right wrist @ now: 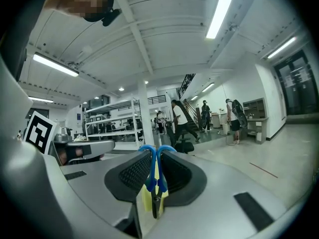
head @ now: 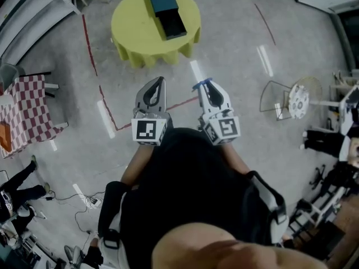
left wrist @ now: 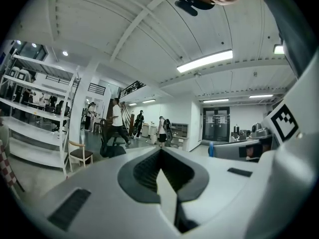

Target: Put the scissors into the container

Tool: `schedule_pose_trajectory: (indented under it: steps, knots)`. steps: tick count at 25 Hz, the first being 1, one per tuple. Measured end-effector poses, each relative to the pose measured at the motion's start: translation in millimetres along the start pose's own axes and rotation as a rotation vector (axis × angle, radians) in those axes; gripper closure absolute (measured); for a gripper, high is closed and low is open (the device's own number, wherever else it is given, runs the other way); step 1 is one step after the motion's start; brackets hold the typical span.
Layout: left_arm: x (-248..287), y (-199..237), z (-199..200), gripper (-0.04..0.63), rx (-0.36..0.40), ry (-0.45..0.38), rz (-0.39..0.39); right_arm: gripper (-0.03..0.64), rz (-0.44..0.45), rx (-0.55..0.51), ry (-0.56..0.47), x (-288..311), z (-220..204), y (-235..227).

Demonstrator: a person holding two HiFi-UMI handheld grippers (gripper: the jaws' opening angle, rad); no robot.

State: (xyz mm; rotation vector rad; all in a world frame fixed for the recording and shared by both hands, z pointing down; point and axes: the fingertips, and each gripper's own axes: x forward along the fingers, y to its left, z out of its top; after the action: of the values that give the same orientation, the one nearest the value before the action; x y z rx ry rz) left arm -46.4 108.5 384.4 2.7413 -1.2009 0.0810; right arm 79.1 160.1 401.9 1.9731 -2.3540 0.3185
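Note:
The blue-handled scissors are clamped in my right gripper, their handle loops sticking up between the dark pads, blades pointing down toward the camera. My left gripper is held beside it at chest height, shut with nothing between its pads. Both grippers point up and forward over the floor. The container, a dark teal box with an open black tray, lies on a round yellow table well ahead of both grippers. It does not show in either gripper view.
A red-checkered table stands at the left and a floor fan at the right. Red tape lines cross the grey floor. White shelving, a chair and walking people fill the hall.

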Motion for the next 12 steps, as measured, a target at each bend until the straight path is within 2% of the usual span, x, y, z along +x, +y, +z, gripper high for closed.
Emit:
schedule_pose_trajectory:
  steps: [12]
  knots:
    - [66,91,5,0.603,-0.017,0.012,-0.036,0.548,-0.041,0.004,0.011,116,15,-2]
